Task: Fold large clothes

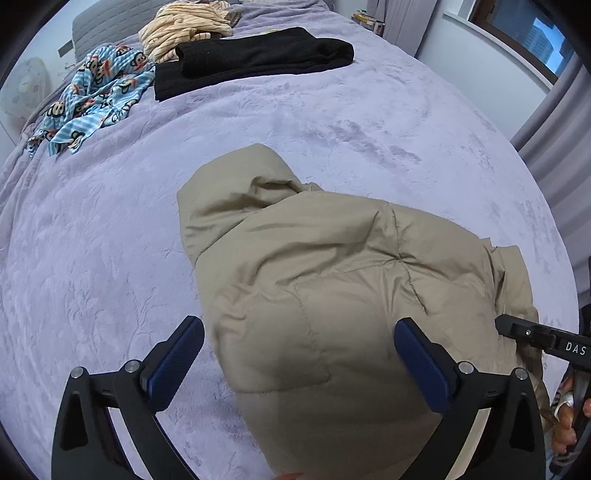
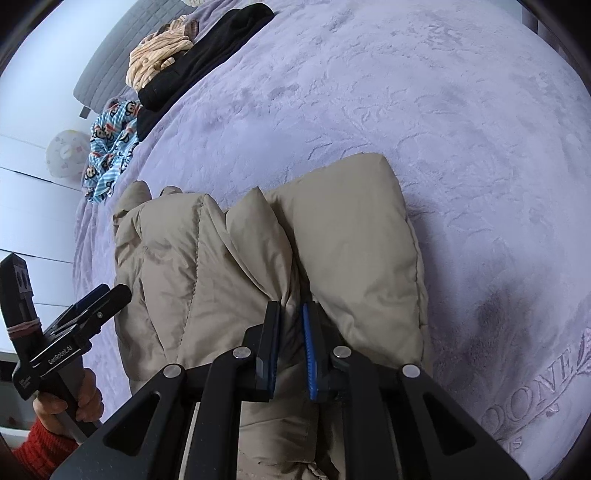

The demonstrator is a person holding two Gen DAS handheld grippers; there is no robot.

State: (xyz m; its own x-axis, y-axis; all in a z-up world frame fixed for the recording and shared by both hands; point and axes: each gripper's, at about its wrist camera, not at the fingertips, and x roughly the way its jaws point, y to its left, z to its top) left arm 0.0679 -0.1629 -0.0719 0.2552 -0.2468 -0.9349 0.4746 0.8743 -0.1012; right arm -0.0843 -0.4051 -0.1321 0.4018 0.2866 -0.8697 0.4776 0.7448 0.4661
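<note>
A beige puffer jacket (image 1: 332,280) lies bunched on the lavender bed, its hood pointing toward the bed's far side. It also shows in the right wrist view (image 2: 207,266). My left gripper (image 1: 299,332) is open, its jaws wide apart on either side of the jacket's near part, holding nothing. My right gripper (image 2: 291,310) is shut on a pinched fold of the jacket between two puffy sections. The right gripper's tip shows in the left wrist view (image 1: 532,336) at the jacket's right edge. The left gripper shows in the right wrist view (image 2: 99,299) beside the jacket's left edge.
The lavender blanket (image 1: 110,258) covers the bed. At the far side lie a folded black garment (image 1: 251,59), a cream striped garment (image 1: 184,29) and a blue monkey-print garment (image 1: 88,99). A grey headboard (image 2: 122,44) and curtains (image 1: 554,122) border the bed.
</note>
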